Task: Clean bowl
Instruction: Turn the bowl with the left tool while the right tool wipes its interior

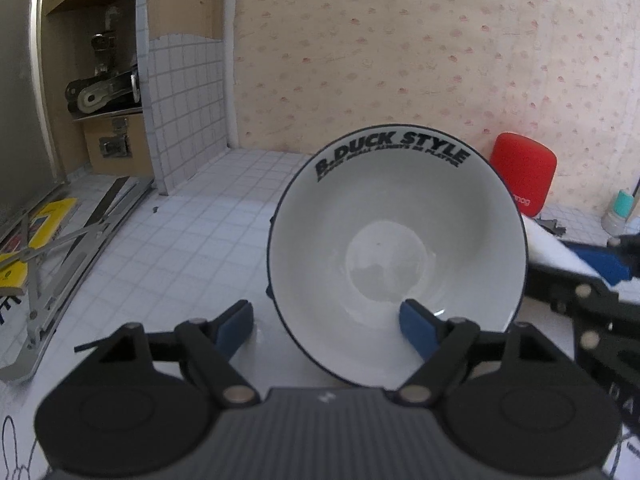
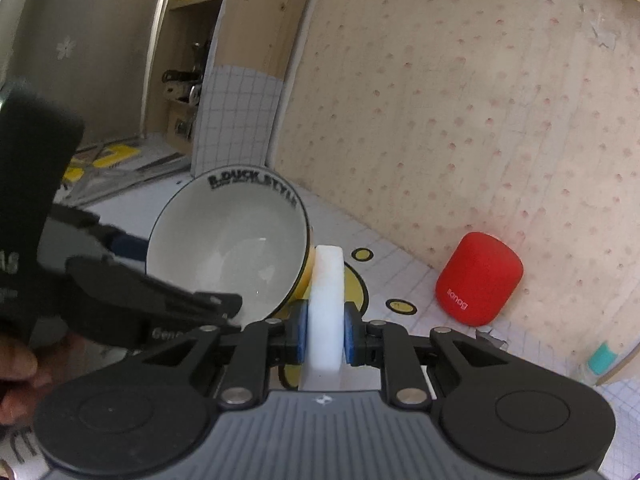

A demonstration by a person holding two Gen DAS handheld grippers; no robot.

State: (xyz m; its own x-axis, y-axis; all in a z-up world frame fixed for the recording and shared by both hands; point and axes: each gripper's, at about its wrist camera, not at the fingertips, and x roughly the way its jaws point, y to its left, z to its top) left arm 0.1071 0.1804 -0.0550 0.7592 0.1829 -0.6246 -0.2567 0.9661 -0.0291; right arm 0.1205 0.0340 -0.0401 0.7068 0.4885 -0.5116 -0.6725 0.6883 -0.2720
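Left wrist view: left gripper spread wide, straddling the tilted bowl's near rim.
Right gripper: clamped on white sponge, just beside bowl's right edge.

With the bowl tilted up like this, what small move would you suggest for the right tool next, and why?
Probably ease the right tool left so the white sponge it grips passes over the rim into the bowl. The sponge sits just outside the rim, and the left tool straddles the bowl's near rim, tilting its inside toward the sponge.
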